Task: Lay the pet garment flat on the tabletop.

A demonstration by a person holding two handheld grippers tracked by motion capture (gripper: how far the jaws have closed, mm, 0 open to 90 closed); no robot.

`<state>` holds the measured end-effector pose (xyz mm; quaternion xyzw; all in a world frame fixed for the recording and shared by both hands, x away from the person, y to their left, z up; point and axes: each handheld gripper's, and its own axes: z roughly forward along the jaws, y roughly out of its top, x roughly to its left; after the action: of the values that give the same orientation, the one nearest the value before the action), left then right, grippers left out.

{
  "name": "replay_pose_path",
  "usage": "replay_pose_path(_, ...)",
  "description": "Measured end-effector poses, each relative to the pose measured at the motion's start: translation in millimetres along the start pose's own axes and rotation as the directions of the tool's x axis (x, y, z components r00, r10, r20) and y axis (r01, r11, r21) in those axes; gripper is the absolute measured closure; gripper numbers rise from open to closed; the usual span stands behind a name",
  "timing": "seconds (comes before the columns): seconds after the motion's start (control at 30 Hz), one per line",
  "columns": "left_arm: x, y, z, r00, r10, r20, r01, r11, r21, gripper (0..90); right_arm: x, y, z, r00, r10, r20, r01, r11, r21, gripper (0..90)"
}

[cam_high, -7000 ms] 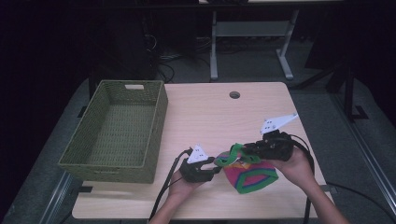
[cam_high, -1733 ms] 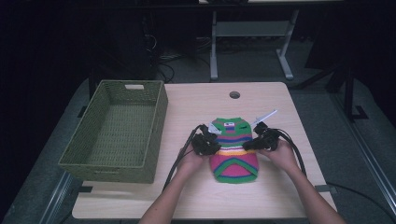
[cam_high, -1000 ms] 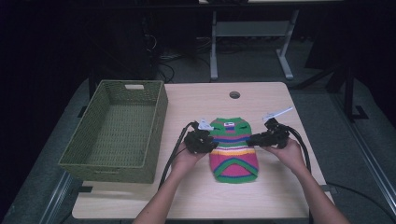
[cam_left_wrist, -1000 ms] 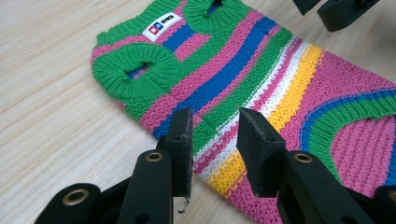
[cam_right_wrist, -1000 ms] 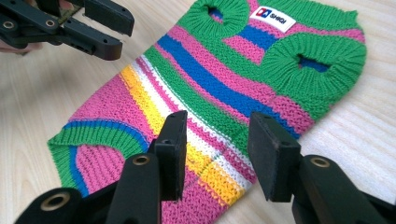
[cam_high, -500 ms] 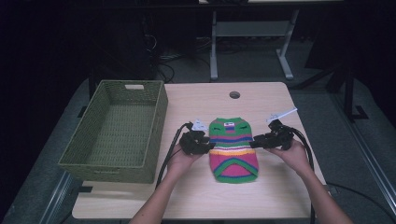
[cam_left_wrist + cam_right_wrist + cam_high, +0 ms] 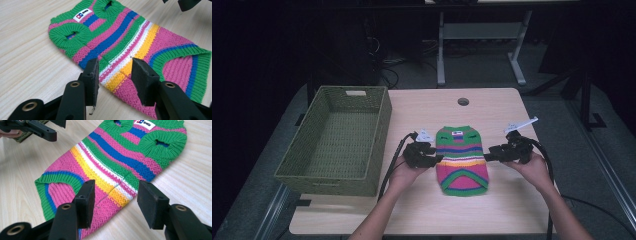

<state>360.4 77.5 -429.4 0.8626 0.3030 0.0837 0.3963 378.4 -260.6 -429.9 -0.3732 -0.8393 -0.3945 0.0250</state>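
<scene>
Sweater (image 7: 462, 159) first: it is a tiny striped knit one, pink, green, blue, yellow and white, and it lies flat on the table (image 7: 492, 210), spread out with its neck end pointing away from me. In the left gripper view I see its two green arm holes and a small white label near the neck.

My left gripper (image 7: 435, 160) sits at the sweater's left edge. Its jaws have just been opening, and in the left gripper view (image 7: 113, 75) they stand apart, with the yellow and white stripes showing between them. The pads do not press on the knit, so it has let go.

My right gripper (image 7: 488, 154) sits at the right edge. Its jaws have just been opening too, and in the right gripper view (image 7: 115, 195) they stand wide over the pink hem side, not pinching anything. It has let go as well.

I think the laying-flat step is done and I am between grips. The green woven basket (image 7: 337, 142) stands to the left of the sweater, apart from it.

Next I guess I must fold the sweater or carry it to the basket. That calls for fresh, even pinches on both edges, so the soft knit does not bunch or slide.
</scene>
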Motion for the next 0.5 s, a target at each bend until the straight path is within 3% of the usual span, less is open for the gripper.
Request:
replay_pose_path(0.17,-2.5,-1.2,-3.3,1.0,-0.001,-0.001,0.001,1.0,0.002,49.2,1.6,-6.0,-7.3,0.9993,-0.003,0.037,0.003,1.0,-0.018,40.8)
replay_pose_path(0.5,-7.5,-5.0,-9.1,1.0,0.0,0.008,0.0,1.0,0.006,41.1,1.4,-16.0,-17.0,0.9994,0.011,0.033,-0.01,0.999,-0.036,36.5)
